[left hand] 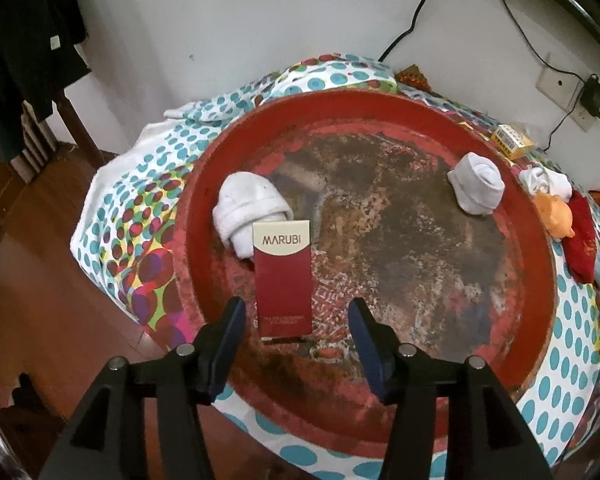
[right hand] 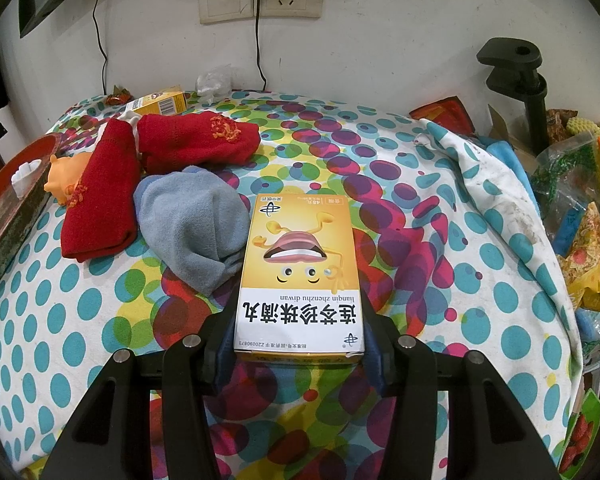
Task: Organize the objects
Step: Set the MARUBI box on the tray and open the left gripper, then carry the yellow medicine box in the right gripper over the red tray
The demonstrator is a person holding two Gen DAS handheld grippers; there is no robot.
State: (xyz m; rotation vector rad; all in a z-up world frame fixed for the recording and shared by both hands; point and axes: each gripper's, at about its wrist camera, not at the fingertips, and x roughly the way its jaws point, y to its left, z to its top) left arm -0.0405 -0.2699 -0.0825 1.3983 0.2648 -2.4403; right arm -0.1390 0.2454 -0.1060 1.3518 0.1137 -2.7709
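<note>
In the left wrist view a round red tray [left hand: 536, 248] holds a dark red MARUBI box [left hand: 283, 276] standing at its near left, a rolled white sock [left hand: 248, 212] behind it and another rolled white sock [left hand: 476, 182] at the far right. My left gripper [left hand: 296, 314] is open, its jaws apart with the box's base between them and gaps on both sides. In the right wrist view my right gripper [right hand: 298, 332] is shut on a yellow medicine box [right hand: 298, 280], held above the dotted cloth [right hand: 440, 240].
On the cloth lie red socks [right hand: 148, 168], a grey-blue sock [right hand: 196, 232], an orange toy [right hand: 62, 180] and a small yellow box [right hand: 160, 104]. The tray's edge [right hand: 16, 204] is at the left. A black clamp stand [right hand: 520, 80] and bags stand at the right. Wall sockets and cables are behind.
</note>
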